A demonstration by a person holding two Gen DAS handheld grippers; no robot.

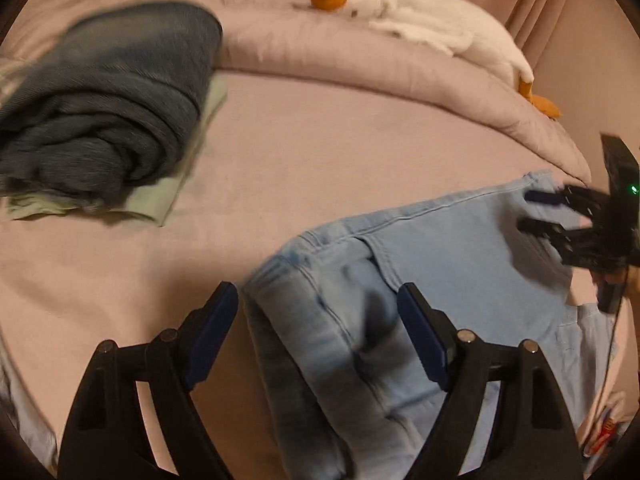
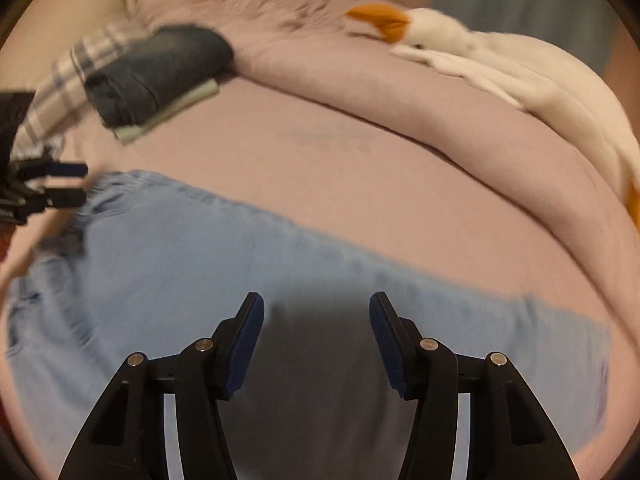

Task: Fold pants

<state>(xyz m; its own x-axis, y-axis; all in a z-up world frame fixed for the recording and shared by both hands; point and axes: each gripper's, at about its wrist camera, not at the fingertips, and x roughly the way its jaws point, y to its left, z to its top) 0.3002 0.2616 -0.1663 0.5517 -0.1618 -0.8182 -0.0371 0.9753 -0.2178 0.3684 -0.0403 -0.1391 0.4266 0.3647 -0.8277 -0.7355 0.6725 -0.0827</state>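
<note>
Light blue pants [image 1: 440, 248] lie folded on the pink bed sheet [image 1: 280, 160], and they spread wide across the right wrist view [image 2: 180, 248]. My left gripper [image 1: 318, 296] hangs open over the bunched end of the pants, its pads apart from the cloth. My right gripper [image 2: 316, 304] is open above the middle of the pants, casting a dark shadow below it. In the left wrist view the right gripper [image 1: 526, 210] hovers at the pants' far right end. The left gripper [image 2: 82, 182] shows at the left edge of the right wrist view, beside the pants' end.
A stack of folded dark blue jeans [image 1: 112, 100] rests on a pale green garment [image 1: 152, 200] at the back left, with a plaid cloth [image 2: 60, 92] beside it. A white goose plush [image 1: 420, 20] lies on the rolled pink duvet [image 1: 340, 60] behind.
</note>
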